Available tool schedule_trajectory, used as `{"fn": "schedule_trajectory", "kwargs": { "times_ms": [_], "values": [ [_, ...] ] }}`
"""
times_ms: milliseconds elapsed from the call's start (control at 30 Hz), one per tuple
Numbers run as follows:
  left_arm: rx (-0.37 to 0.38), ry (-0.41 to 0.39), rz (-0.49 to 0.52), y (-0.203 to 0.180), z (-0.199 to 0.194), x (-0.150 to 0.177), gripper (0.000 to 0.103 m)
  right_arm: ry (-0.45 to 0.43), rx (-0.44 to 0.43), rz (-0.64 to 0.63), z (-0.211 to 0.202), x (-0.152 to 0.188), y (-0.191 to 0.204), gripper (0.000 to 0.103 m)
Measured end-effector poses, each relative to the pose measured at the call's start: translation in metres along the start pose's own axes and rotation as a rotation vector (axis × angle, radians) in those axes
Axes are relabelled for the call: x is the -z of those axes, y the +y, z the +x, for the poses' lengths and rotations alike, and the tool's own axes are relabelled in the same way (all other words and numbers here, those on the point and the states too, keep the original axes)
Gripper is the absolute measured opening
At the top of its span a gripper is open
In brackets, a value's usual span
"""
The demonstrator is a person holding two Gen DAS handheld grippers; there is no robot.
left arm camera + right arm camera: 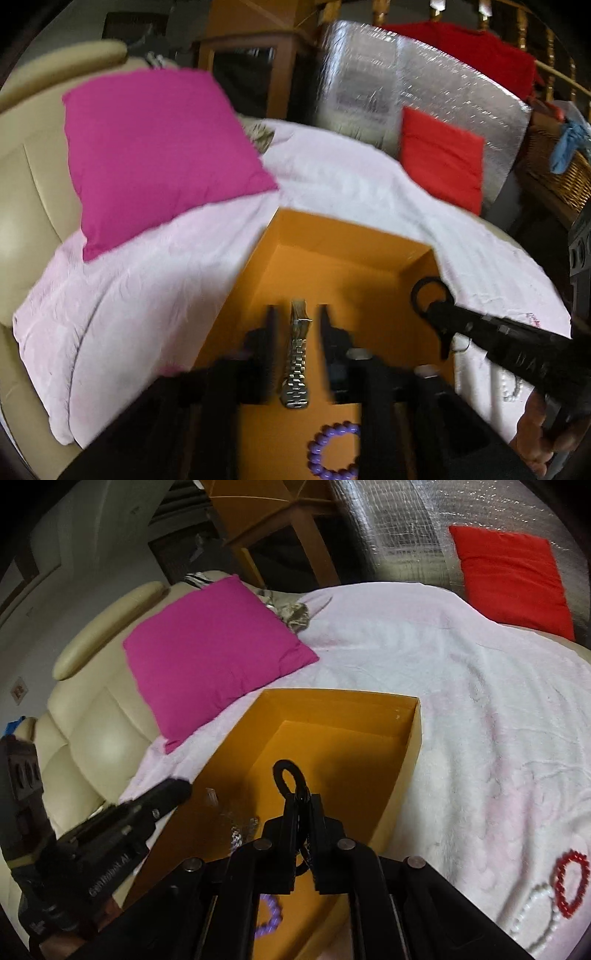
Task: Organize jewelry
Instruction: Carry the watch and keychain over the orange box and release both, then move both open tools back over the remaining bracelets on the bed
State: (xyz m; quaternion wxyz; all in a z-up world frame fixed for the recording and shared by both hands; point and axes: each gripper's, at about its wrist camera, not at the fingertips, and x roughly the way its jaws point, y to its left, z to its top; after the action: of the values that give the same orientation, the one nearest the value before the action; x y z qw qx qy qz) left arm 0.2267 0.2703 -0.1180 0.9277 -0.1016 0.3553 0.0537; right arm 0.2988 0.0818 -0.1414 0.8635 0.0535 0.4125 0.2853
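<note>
Left wrist view first: nearest me, at the bottom edge, a purple beaded bracelet [334,452] lies on the floor of the open orange cardboard box [369,236]. Just beyond it sits the silver metal link watch band [296,354], lying straight between the 2 fingers of my left gripper [295,328]; its long axis runs along my pointing line, away from me toward the box's far wall. My left jaws stand apart with a gap on either side of the band, so I judge it released, not gripped. To the right, my right gripper [436,306] reaches in over the box's right side, its jaws pressed together on a black looped bracelet [424,291] whose ring sticks out past the tips. In the right wrist view that same black loop [290,775] hangs over the middle of the box floor, so the right hand is the one placed to drop next, and the drop point lies straight below its tips. Farther right, on the pale pink fluffy blanket [443,686], a red beaded bracelet [570,882] and a white pearl strand [535,915] wait outside the box, nearer my right hand. Beyond lie a magenta square cushion [214,653] and a red cushion [509,576].
</note>
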Motion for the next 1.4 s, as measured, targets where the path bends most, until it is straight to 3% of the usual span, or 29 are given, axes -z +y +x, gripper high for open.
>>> {"fn": "schedule_trajectory", "kwargs": {
  "times_ms": [67,233,267,300,433,600,733,900,1033,1233,1400],
  "values": [
    [-0.033,-0.016,-0.031,0.007,-0.006,0.005,0.066,0.009,0.012,0.039,0.004,-0.004,-0.009,0.01],
    [-0.053,-0.029,-0.023,0.005,-0.026,0.021,0.072,-0.044,-0.029,0.086,-0.02,0.001,-0.031,0.014],
    [-0.052,-0.023,-0.023,0.002,-0.027,0.022,0.073,-0.052,-0.058,0.108,-0.022,0.001,-0.034,0.019],
    [-0.044,-0.013,-0.025,-0.003,-0.029,0.027,0.073,-0.053,-0.074,0.13,-0.024,0.0,-0.036,0.023],
    [0.01,-0.002,-0.028,-0.021,-0.048,0.045,0.073,-0.046,-0.06,0.159,-0.03,-0.004,-0.034,0.023],
    [0.023,-0.008,0.027,-0.04,-0.07,0.059,0.075,-0.065,0.013,0.117,-0.062,0.013,-0.049,0.023],
    [0.027,-0.004,0.045,-0.058,-0.079,0.064,0.075,-0.076,0.112,0.113,-0.104,0.041,-0.089,0.023],
    [0.051,-0.01,0.105,-0.097,-0.089,0.063,0.076,-0.093,0.215,0.174,-0.165,0.077,-0.153,0.024],
    [0.073,-0.013,0.17,-0.139,-0.094,0.063,0.078,-0.102,0.286,0.242,-0.206,0.105,-0.203,0.036],
    [0.069,0.014,0.267,-0.191,-0.087,0.078,0.079,-0.13,0.278,0.326,-0.229,0.129,-0.247,0.036],
    [0.035,0.06,0.349,-0.229,-0.068,0.095,0.079,-0.06,0.253,0.356,-0.229,0.129,-0.264,0.036]
  ]
}}
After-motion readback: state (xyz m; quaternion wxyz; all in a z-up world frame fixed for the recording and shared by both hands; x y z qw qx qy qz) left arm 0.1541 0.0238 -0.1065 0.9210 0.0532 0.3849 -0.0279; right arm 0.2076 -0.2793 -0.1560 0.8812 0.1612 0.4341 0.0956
